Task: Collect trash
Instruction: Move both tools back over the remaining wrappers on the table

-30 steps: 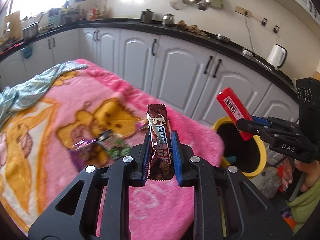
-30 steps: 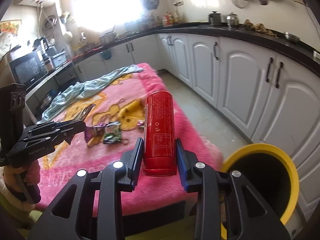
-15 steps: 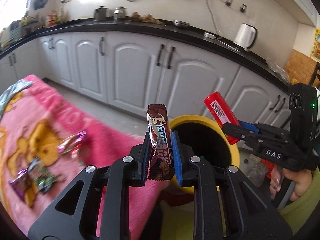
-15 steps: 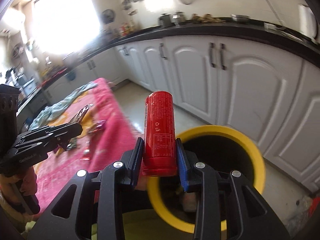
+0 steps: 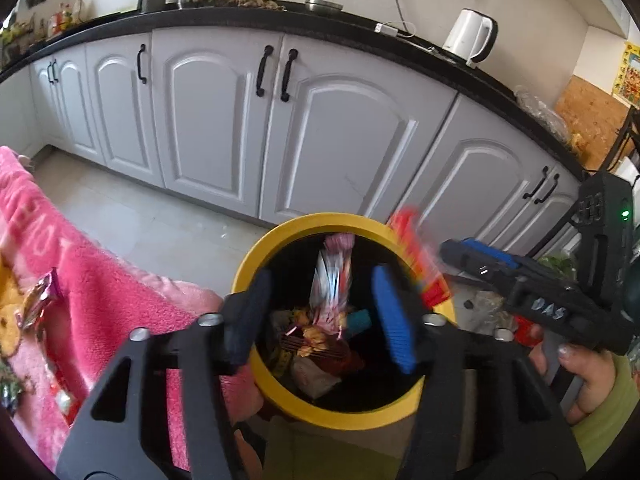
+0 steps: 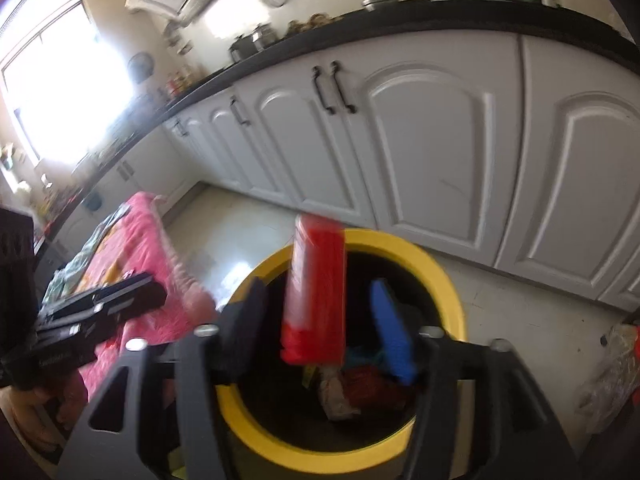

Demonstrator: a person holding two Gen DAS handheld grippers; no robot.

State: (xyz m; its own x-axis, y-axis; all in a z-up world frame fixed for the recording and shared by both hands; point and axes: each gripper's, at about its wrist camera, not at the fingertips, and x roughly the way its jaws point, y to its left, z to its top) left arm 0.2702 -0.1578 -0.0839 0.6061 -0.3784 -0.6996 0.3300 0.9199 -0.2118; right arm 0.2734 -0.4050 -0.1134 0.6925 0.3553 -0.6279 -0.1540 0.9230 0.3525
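Note:
Both grippers hover over a yellow-rimmed black bin (image 5: 288, 400) (image 6: 448, 280) with several wrappers inside. My left gripper (image 5: 324, 312) is open; the brown snack bar wrapper (image 5: 332, 276) is blurred, loose between the jaws and falling into the bin. My right gripper (image 6: 320, 328) is open; the red can-shaped package (image 6: 314, 292) is blurred and loose between its jaws above the bin. In the left wrist view the red package (image 5: 420, 256) shows at the bin's right rim, just off the right gripper's tip (image 5: 472, 256).
A pink blanket (image 5: 92, 280) with more wrappers (image 5: 40, 300) lies left of the bin. White cabinets (image 5: 340, 140) under a black counter stand behind. A kettle (image 5: 468, 38) sits on the counter. A plastic bag (image 6: 612, 368) lies on the floor at right.
Both grippers moved over the bin and opened. The snack bar wrapper and the red package left the jaws and are dropping.

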